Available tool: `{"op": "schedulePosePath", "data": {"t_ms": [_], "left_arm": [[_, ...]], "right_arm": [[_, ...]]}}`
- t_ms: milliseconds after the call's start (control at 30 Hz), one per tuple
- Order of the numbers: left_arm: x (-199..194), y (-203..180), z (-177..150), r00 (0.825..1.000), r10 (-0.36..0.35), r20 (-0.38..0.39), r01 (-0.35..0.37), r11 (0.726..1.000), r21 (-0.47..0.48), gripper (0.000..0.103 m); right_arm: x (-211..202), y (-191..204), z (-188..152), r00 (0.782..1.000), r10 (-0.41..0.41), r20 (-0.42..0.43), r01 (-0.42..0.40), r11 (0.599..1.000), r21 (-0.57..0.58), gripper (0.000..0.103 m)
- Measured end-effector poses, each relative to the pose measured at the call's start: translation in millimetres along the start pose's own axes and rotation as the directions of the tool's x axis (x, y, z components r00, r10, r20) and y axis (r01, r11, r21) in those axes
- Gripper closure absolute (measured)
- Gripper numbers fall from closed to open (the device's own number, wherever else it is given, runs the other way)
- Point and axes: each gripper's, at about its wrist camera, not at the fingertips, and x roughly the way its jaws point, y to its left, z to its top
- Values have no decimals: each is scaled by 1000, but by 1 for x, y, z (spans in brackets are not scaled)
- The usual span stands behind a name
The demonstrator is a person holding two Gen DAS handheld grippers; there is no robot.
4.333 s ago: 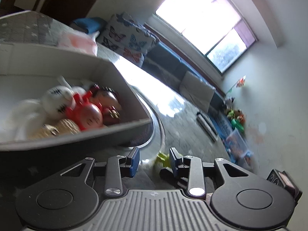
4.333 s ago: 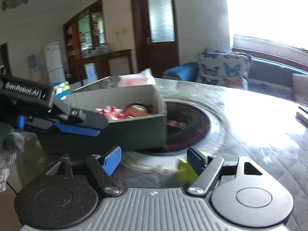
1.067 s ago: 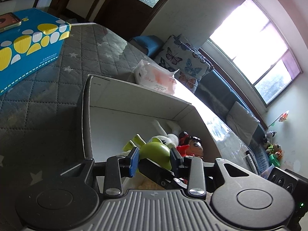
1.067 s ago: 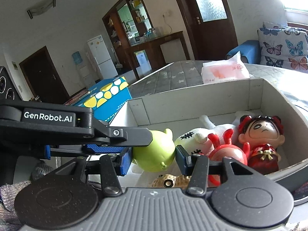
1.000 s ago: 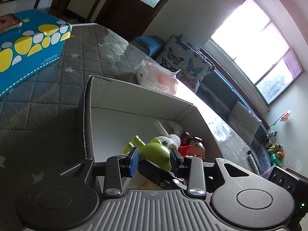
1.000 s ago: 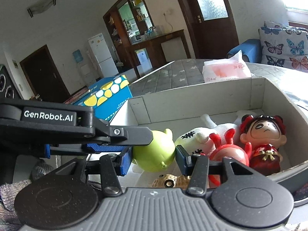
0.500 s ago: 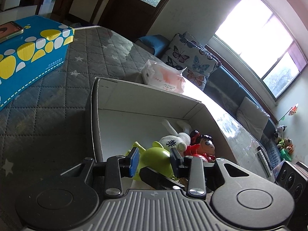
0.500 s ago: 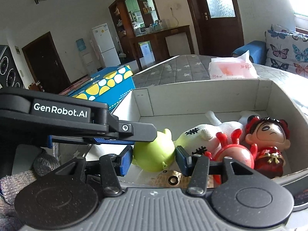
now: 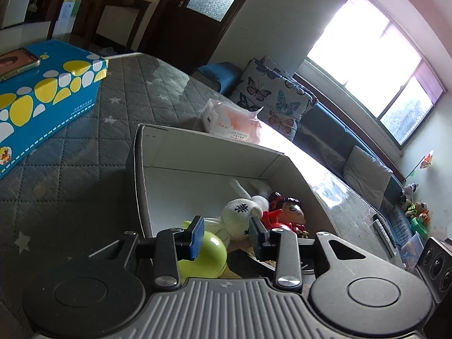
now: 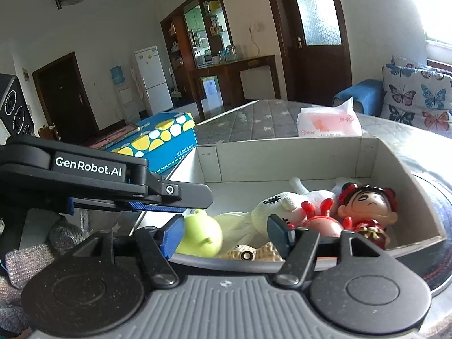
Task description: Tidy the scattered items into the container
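Two handheld claws hover over the near end of an open white cardboard box [image 9: 197, 152] on a grey quilted surface with white stars.

The left claw [image 9: 227, 233] has its blue pads spread apart, holding nothing. Just below and between them, inside the box, lies a lime-green toy [image 9: 204, 257]. Beyond the claw sit a white knitted doll [image 9: 240, 214] with dark stitching and a red-and-black figurine [image 9: 288, 212].

The right claw [image 10: 230, 234] is likewise spread wide and empty. The green toy [image 10: 202, 236] rests beside its left pad, touching the white doll [image 10: 271, 207]. A tan spotted toy [image 10: 254, 252] lies just under the gap. To the right are a red rounded toy [image 10: 319, 220] and the figurine [image 10: 364, 209].

The left claw's body [image 10: 93, 180] crosses the right camera's view, printed "GenRobot.AI" in white.

Beyond the box stands a pink-and-white tissue pack [image 10: 329, 123] with small unreadable print. Far left sits a blue carton [image 9: 42, 99] with yellow and white ovals, its writing too small to read, and a phone [image 9: 17, 62] on top.
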Motion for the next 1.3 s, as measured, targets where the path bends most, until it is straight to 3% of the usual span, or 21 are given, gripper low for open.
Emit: {"op": "schedulePosePath", "data": {"t_ms": [600,933,1300], "left_arm": [[-36,-28,-40,998,3,56,-8,995,101,66],[-39,-46,-68,999,16,42,-22,987,159,66],[-31,-59,-96,991,125,56,-135,962,239,66]], "right_arm": [[-62,0,-27,993,-102,56,102,995,5,0],[-85,-11,-51,976,-212,39,211,977,32,0],[-97,-23,-74,959,-284,15,281,952,119,0]]}}
